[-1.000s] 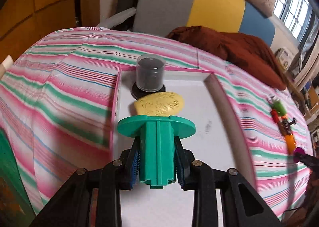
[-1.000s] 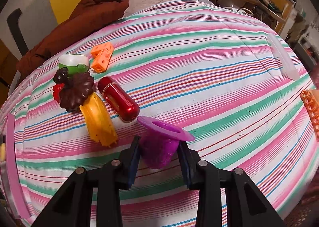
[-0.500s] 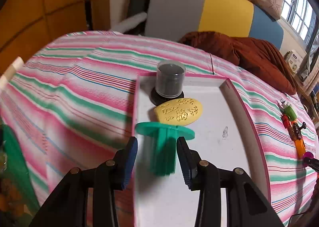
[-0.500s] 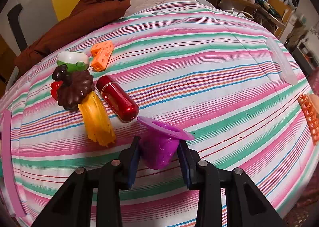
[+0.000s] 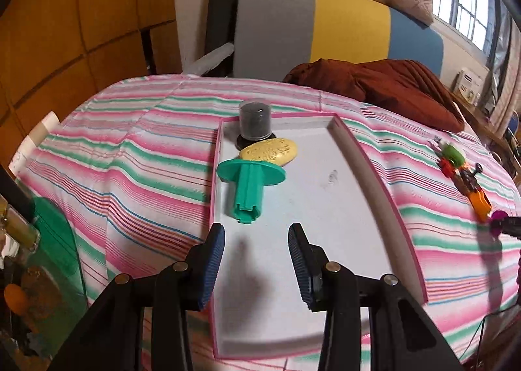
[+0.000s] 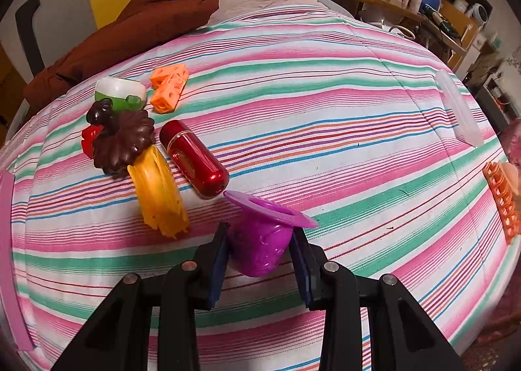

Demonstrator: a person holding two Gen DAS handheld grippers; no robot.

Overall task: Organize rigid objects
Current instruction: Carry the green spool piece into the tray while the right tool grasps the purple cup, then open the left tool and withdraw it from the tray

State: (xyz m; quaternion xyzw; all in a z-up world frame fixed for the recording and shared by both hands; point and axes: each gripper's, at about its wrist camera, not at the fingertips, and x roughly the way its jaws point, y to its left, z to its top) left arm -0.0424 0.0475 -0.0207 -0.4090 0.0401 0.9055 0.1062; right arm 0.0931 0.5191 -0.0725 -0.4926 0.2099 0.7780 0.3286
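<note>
Right hand-held gripper (image 6: 259, 250) clamps purple cup (image 6: 260, 240); red capsule (image 6: 194, 157) just beyond.

Teal spool (image 5: 249, 187), yellow oval (image 5: 269, 151), pink-rimmed white tray (image 5: 374, 169); purple cup (image 6: 260, 240), red capsule (image 6: 193, 157), striped cloth (image 6: 325, 117).

cut off: orange grid piece (image 6: 501, 201) at right edge; pink tray (image 6: 8, 240) only a left-edge sliver | hidden: purple cup (image 6: 260, 240) sides behind claw pads | too small: toy cluster (image 5: 462, 175), pieces indistinct
</note>
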